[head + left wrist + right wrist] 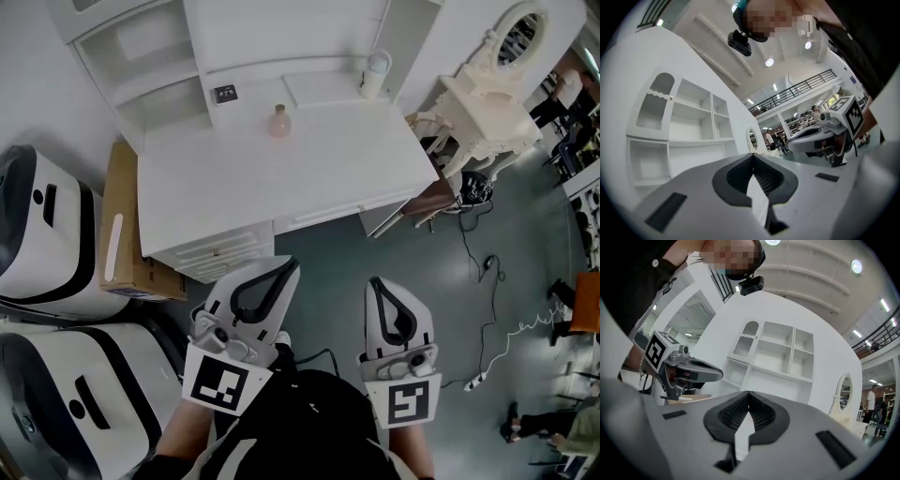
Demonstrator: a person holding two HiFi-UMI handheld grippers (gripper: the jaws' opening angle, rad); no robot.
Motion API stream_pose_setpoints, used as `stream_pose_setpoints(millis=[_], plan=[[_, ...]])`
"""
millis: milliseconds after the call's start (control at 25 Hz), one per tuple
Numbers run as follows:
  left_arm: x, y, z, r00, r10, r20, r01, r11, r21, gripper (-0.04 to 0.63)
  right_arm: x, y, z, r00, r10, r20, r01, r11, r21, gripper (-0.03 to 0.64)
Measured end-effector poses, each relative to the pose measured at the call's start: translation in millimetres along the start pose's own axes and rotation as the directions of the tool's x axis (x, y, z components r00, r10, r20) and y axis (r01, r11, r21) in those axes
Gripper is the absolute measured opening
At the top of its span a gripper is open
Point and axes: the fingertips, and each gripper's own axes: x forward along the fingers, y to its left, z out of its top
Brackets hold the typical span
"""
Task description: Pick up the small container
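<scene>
The small container [279, 121] is a pale pink bottle standing toward the back of the white desk [319, 169]. It does not show in either gripper view. Both grippers are held low in front of the desk, well short of the container. My left gripper [289, 264] is shut with nothing between its jaws, and its tips [752, 155] point up toward the white shelves. My right gripper [375, 280] is also shut and empty, with its tips [748, 393] meeting. Each gripper view shows the other gripper off to the side: the right gripper [836, 118] and the left gripper [682, 367].
A white cylindrical jar [375, 73] stands at the desk's back right. White shelving [159, 66] rises behind the desk. A cardboard box [127, 225] and white machines [42, 234] stand at the left. A white vanity with mirror [492, 98], a chair [431, 199] and floor cables [487, 281] are at the right.
</scene>
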Motion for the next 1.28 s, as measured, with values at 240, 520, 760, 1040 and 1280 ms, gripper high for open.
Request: stream_pose_setpoints(millis=[240,520,760,1040,1280], plan=[[14.7,18.6,-7.1,1.000,0.001,0.009,-0.001,1.000,-0.002,0.002,21.9,-8.7,-4.2,1.000,-0.007,0.001,0.007,1.000,0.001,0.002],[18.3,29.7,-12.8,1.000,0.016,0.009,-0.016,1.000,-0.011,0.002,34.0,-9.7,-7.8,1.000,0.001,-0.007,-0.001,1.000,-0.006,0.002],[13.4,34.3,-20.7,0.999,0.043,-0.012,-0.044,0.999,-0.028,0.002,40.6,-7.4,-11.7,0.999,0.029,-0.016,-0.029,1.000,0.000,0.002],[14.3,51.4,-31.9,0.993,0.115,-0.039,-0.116,0.993,-0.034,0.002,63.5,-8.5,-19.1,0.996,0.092,0.002,-0.092,0.996,0.013,0.002],[38.0,67.4,-39.4,0.986,0.152,-0.061,-0.153,0.988,-0.013,0.002,97.0,-22.3,-26.2,0.987,0.155,0.031,-0.156,0.988,0.014,0.002]])
